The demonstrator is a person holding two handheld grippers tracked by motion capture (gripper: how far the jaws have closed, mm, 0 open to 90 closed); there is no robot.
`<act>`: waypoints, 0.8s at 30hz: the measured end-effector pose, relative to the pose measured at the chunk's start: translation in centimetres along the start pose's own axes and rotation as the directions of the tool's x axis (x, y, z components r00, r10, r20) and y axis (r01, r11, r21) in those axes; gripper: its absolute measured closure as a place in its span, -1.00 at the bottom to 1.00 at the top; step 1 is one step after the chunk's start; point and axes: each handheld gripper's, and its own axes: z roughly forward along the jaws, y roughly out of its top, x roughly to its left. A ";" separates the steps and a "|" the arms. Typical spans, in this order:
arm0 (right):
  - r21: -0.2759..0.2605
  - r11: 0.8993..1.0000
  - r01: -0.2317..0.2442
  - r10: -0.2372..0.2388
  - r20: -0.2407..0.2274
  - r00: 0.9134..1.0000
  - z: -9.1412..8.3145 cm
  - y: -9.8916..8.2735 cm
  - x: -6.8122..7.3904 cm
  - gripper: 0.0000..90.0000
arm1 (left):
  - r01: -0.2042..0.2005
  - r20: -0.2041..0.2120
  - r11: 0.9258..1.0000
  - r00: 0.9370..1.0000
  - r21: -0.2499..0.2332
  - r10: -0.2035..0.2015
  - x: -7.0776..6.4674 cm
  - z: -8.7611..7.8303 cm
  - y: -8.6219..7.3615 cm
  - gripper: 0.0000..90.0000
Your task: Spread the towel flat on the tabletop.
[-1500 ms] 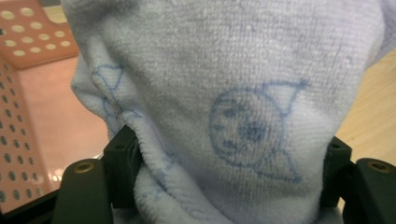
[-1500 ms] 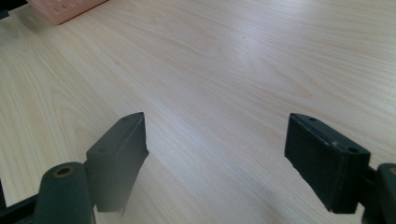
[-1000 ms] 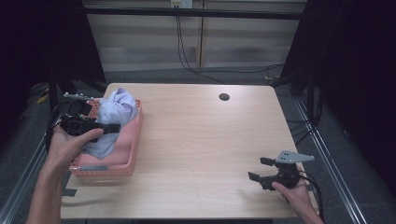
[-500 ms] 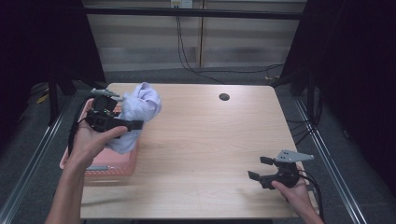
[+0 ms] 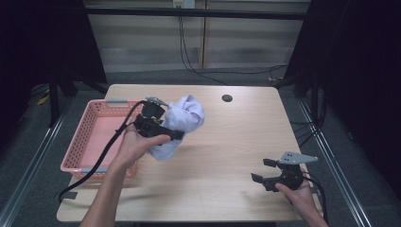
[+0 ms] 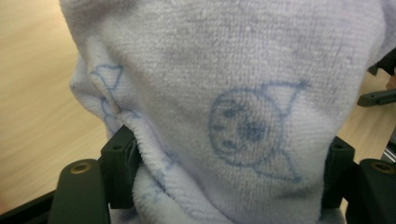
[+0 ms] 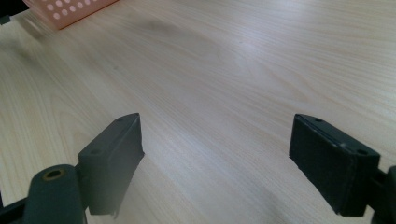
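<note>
A pale lilac towel (image 5: 182,122) with a blue cartoon print (image 6: 247,126) hangs bunched above the wooden table (image 5: 227,142), just right of the pink basket (image 5: 97,142). My left gripper (image 5: 177,124) is shut on the towel, which bulges between both jaws in the left gripper view. A hand holds that gripper, and its cable trails over the basket. My right gripper (image 5: 264,171) rests low near the table's front right corner, open with bare wood between its fingers (image 7: 116,154).
The pink basket (image 7: 70,11) sits at the table's left side. A small dark round hole (image 5: 227,98) marks the tabletop at the back. Dark floor and metal rails surround the table.
My left gripper has carried the towel up out of the basket and rightward over the tabletop. The right gripper has stayed where it was.
</note>
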 end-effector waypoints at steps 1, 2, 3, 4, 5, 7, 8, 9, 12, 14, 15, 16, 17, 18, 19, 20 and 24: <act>0.001 1.000 0.001 -0.001 -0.001 1.000 0.0 0.0 0.0 -0.60 | -0.022 0.019 0.999 1.000 0.027 0.021 -0.3 1.2 -0.4 -0.38; 0.001 1.000 0.001 -0.001 -0.001 1.000 0.0 0.0 0.0 -0.60 | -0.022 0.019 0.999 1.000 0.027 0.021 -0.3 1.2 -0.4 -0.39; 0.003 1.000 0.001 -0.001 -0.003 1.000 0.0 0.0 0.0 -0.60 | -0.008 0.018 1.000 1.000 0.024 0.008 -0.6 1.9 -0.6 -0.39; 0.003 1.000 0.001 -0.001 -0.003 1.000 0.0 0.0 0.0 -0.60 | -0.019 0.015 0.999 1.000 0.048 0.018 -0.8 2.6 -0.9 -0.39; 0.007 1.000 0.003 -0.003 -0.005 1.000 0.1 0.0 0.0 -0.60 | -0.060 0.019 0.993 0.998 0.099 0.059 -1.1 4.0 -1.4 -0.40; 0.009 1.000 0.005 -0.005 -0.005 1.000 0.1 0.0 0.0 -0.60 | -0.045 0.024 0.994 0.999 0.101 0.042 -1.4 4.7 -1.8 -0.40; 0.010 1.000 0.004 -0.004 -0.004 1.000 0.1 0.0 0.0 -0.61 | -0.053 0.028 0.992 0.998 0.112 0.051 -1.6 5.3 -2.1 -0.41; 0.011 1.000 0.005 -0.005 -0.002 1.000 0.1 0.0 0.0 -0.61 | -0.062 0.035 0.990 0.998 0.123 0.058 -1.8 6.0 -2.4 -0.41; 0.018 1.000 0.003 -0.003 0.005 1.000 0.2 -0.1 0.0 -0.62 | -0.069 0.060 0.987 0.996 0.144 0.061 -2.4 8.0 -3.5 -0.43; 0.022 1.000 0.005 -0.005 0.003 1.000 0.3 -0.1 0.0 -0.62 | -0.073 0.074 0.985 0.995 0.156 0.062 -2.6 9.3 -4.1 -0.44; 0.024 1.000 0.008 -0.008 -0.001 1.000 0.3 -0.1 0.1 -0.62 | -0.064 0.078 0.986 0.996 0.154 0.052 -2.7 9.8 -4.5 -0.47; 0.024 1.000 0.008 -0.008 -0.001 1.000 0.3 -0.1 0.1 -0.62 | -0.084 0.088 0.985 0.994 0.151 0.071 -2.8 10.4 -4.8 -0.47; 0.027 1.000 0.007 -0.006 -0.002 1.000 0.3 -0.1 0.1 -0.62 | -0.096 0.086 0.985 0.993 0.143 0.084 -3.1 11.0 -5.2 -0.55; 0.027 1.000 0.007 -0.006 -0.002 1.000 0.3 -0.1 0.1 -0.62 | -0.096 0.086 0.985 0.993 0.143 0.084 -3.1 11.0 -5.2 -0.60; 0.027 1.000 0.007 -0.007 -0.002 1.000 0.3 -0.1 0.1 -0.62 | -0.127 0.100 0.981 0.989 0.145 0.113 -3.4 11.3 -5.5 -0.65; 0.027 1.000 0.007 -0.007 -0.002 1.000 0.3 -0.1 0.1 -0.62 | -0.127 0.100 0.981 0.989 0.145 0.113 -3.4 11.3 -5.5 -0.68; 0.031 0.999 0.008 -0.007 -0.009 1.000 0.4 -0.1 0.2 -0.62 | -0.160 0.098 0.978 0.984 0.133 0.148 -3.8 11.3 -5.9 -0.82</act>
